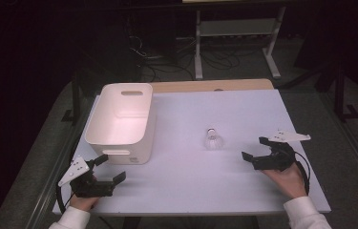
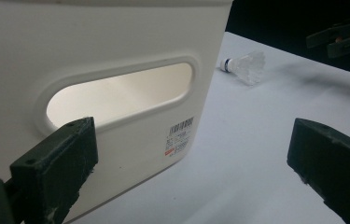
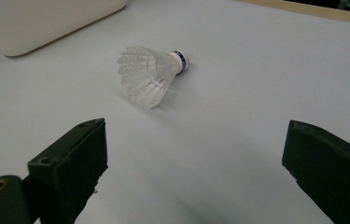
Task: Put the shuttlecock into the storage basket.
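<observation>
A white shuttlecock (image 1: 212, 140) lies on its side in the middle of the white table (image 1: 215, 191), its cork end with a blue band pointing away from me. In the right gripper view the shuttlecock (image 3: 150, 74) lies ahead of the jaws, apart from them. My right gripper (image 1: 255, 149) stands open just right of it, with nothing between its fingers. A white plastic bin (image 1: 121, 121) with handle slots sits at the left. My left gripper (image 1: 112, 168) is open at the bin's near end, facing the bin's handle slot (image 2: 116, 95).
A wooden strip (image 1: 212, 85) runs along the table's far edge. Beyond it stand a metal frame's legs (image 1: 236, 36) and cables on a dark floor. The bin's inside looks bare. Open table surface lies between the two grippers.
</observation>
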`<state>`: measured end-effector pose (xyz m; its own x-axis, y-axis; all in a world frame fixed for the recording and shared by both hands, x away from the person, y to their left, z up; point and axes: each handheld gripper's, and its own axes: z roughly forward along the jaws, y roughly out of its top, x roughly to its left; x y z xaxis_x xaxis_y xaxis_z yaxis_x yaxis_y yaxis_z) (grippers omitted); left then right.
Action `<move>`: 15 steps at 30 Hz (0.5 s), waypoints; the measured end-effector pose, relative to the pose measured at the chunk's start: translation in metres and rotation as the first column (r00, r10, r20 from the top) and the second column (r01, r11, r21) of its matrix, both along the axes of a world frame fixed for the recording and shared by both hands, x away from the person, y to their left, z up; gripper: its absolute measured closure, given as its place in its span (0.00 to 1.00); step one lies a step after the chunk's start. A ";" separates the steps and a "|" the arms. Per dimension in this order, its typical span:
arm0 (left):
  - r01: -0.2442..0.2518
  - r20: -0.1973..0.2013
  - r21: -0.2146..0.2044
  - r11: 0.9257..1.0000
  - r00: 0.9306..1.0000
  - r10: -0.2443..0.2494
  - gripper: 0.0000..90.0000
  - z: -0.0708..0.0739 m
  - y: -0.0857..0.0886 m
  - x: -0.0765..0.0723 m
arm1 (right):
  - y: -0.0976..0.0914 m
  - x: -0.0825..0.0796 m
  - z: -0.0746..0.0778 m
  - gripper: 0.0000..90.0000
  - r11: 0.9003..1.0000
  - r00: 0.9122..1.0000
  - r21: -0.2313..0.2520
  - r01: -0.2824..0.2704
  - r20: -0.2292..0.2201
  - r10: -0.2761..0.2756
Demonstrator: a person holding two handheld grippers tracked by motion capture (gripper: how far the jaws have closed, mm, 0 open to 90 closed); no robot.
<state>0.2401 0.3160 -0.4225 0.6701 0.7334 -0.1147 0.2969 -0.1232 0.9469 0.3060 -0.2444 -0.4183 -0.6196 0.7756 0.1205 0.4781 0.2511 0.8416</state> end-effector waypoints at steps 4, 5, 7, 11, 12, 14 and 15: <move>-0.001 -0.001 -0.003 1.000 1.000 0.001 0.02 0.000 0.000 0.000 | 0.004 0.005 0.003 0.07 1.000 1.000 -0.020 -0.009 -0.012 0.009; -0.002 -0.001 -0.002 1.000 1.000 0.002 0.02 0.000 0.000 0.000 | 0.006 0.006 0.004 0.07 1.000 1.000 -0.027 -0.012 -0.012 0.011; 0.000 -0.001 0.004 1.000 1.000 0.000 0.02 0.000 0.000 0.000 | 0.009 0.009 0.006 0.07 0.999 1.000 -0.035 -0.021 -0.018 0.020; -0.004 -0.001 -0.010 1.000 1.000 0.004 0.02 0.000 -0.001 0.000 | 0.013 0.012 0.007 0.07 0.998 0.999 -0.050 -0.031 -0.027 0.030; -0.004 -0.002 -0.008 1.000 1.000 0.004 0.02 0.000 -0.001 0.000 | 0.014 0.013 0.008 0.07 0.998 0.999 -0.055 -0.033 -0.027 0.032; -0.003 -0.002 -0.007 1.000 1.000 0.003 0.02 0.000 -0.001 0.000 | 0.016 0.015 0.008 0.07 0.997 0.999 -0.058 -0.042 -0.033 0.040; -0.004 -0.002 -0.008 1.000 1.000 0.004 0.02 0.000 -0.001 0.000 | 0.018 0.017 0.009 0.07 0.997 0.998 -0.063 -0.046 -0.039 0.044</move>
